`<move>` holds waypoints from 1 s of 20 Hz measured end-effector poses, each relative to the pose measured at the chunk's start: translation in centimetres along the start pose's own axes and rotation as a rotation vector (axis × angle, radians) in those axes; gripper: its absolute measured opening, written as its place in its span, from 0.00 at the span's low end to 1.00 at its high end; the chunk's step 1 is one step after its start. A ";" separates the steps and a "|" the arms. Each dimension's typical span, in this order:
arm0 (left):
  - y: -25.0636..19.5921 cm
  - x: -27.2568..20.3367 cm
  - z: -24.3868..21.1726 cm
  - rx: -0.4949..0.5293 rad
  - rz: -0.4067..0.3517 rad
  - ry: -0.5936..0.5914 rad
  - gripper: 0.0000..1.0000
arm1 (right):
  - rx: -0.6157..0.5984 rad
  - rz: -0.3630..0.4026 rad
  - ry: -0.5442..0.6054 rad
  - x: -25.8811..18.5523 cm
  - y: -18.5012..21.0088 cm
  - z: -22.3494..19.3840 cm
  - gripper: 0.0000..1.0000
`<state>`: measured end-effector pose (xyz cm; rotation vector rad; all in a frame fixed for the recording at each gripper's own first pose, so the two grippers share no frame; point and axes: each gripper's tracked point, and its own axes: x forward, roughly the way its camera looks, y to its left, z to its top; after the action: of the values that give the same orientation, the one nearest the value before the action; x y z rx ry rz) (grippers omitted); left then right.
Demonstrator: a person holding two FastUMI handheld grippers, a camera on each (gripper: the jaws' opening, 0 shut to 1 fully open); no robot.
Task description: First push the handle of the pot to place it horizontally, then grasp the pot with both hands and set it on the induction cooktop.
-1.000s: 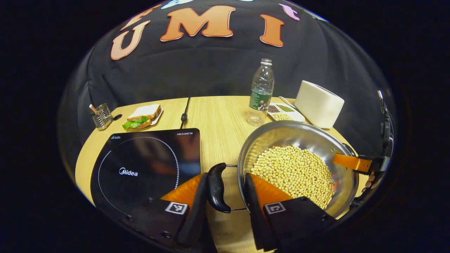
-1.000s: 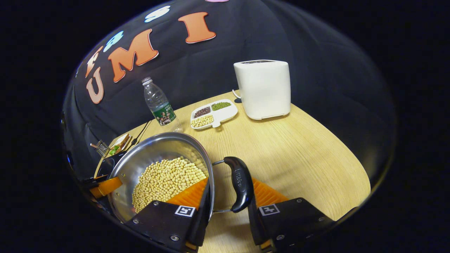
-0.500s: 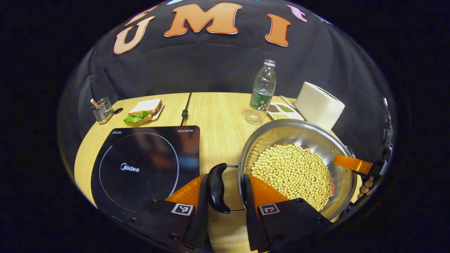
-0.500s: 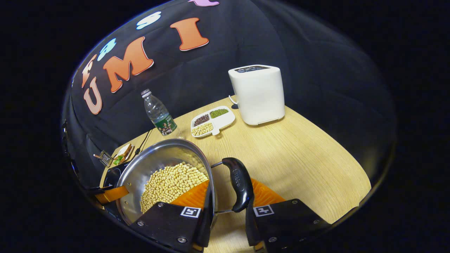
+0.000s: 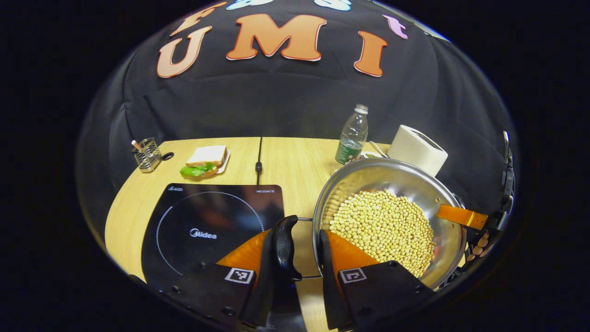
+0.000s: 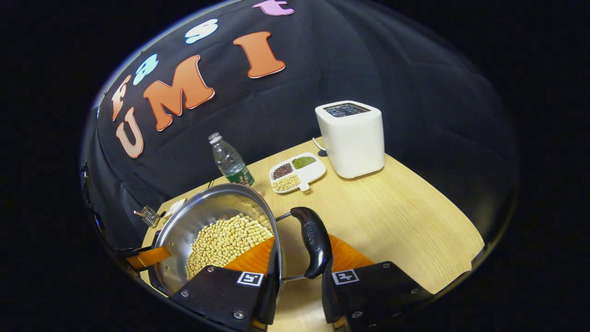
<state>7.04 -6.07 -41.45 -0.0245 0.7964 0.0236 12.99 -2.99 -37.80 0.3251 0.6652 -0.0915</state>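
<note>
With both handles lying level, the left gripper and right gripper each clamp a handle and hold the bean-filled pot lifted, leaving only the carry to the induction cooktop at its nine o'clock.

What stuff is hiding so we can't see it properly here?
- Left gripper view: the pot hides most of the bean tray behind it.
- Left gripper view: the cooktop's near edge sits behind the left gripper.
- Right gripper view: the sandwich is too small and sits half behind the pot's rim.
- Both views: the pot's underside is hidden.
</note>
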 end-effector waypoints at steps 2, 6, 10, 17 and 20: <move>1.4 -1.1 0.7 -0.007 0.011 -0.008 0.53 | -0.004 0.013 -0.005 -0.3 1.7 0.3 0.40; 4.5 -3.0 2.1 -0.026 0.032 -0.030 0.51 | -0.021 0.046 -0.021 -1.1 5.3 1.0 0.39; 8.0 -5.7 3.2 -0.045 0.059 -0.051 0.51 | -0.041 0.079 -0.023 -1.9 8.8 1.1 0.39; 14.1 -8.4 2.9 -0.079 0.116 -0.052 0.53 | -0.058 0.138 0.002 -2.2 14.9 -0.4 0.40; 16.8 -8.8 2.8 -0.093 0.139 -0.045 0.53 | -0.058 0.164 0.022 -1.8 17.3 -1.5 0.39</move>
<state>2.36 10.73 -33.46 -0.0564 0.7509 0.1924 13.95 13.86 -33.21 0.3240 0.6595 0.0877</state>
